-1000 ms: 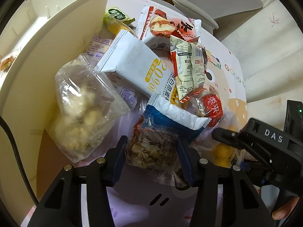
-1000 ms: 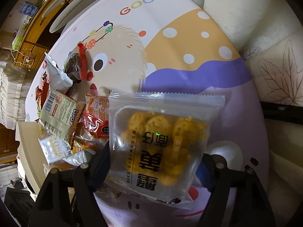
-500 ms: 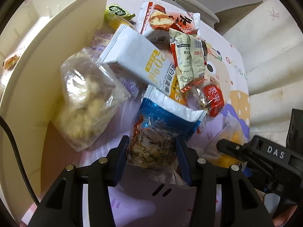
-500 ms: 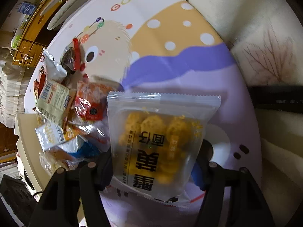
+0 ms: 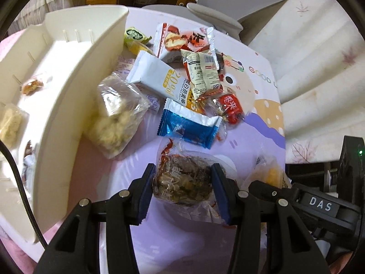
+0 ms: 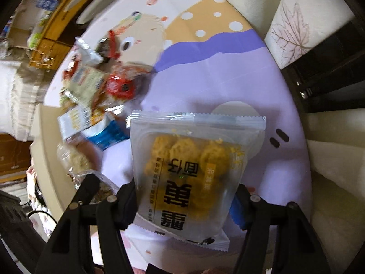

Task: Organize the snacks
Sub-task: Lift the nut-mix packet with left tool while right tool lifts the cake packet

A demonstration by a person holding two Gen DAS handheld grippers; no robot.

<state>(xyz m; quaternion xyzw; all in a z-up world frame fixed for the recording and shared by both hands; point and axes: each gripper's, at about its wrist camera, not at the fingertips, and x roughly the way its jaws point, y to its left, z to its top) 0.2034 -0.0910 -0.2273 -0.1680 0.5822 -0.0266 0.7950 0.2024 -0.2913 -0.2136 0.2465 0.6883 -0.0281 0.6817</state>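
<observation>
Snack packets are held in both units. Left hand-held gripper [image 5: 182, 189] is clamped on a clear packet of dark brown snack [image 5: 183, 183], blue pads pressed to both of its sides; packet is lifted just above the surface [image 5: 251, 141], which is covered by a purple-and-orange cartoon cloth. Right hand-held gripper [image 6: 184, 203] is clamped on a frosted packet of yellow round snacks [image 6: 194, 171], black print upside down in the right wrist view, packet upright between the fingers and off the surface.

Remaining pile is seen beyond the left gripper: blue-and-white packet [image 5: 189, 127] nearest, white "20%" bar wrapper [image 5: 159, 77] behind it, red round candy packet [image 5: 230, 108] to its right, beige packet with barcode [image 5: 203, 73] and red-and-white pastry packet [image 5: 180, 41] further back, small green packet [image 5: 134, 35] at the far edge. Clear bag of pale chunks [image 5: 116, 116] is leaned against the outer wall of the white tray [image 5: 75, 86]. A few small packets are already lying inside the tray. Right wrist view is motion-blurred on its left side.
</observation>
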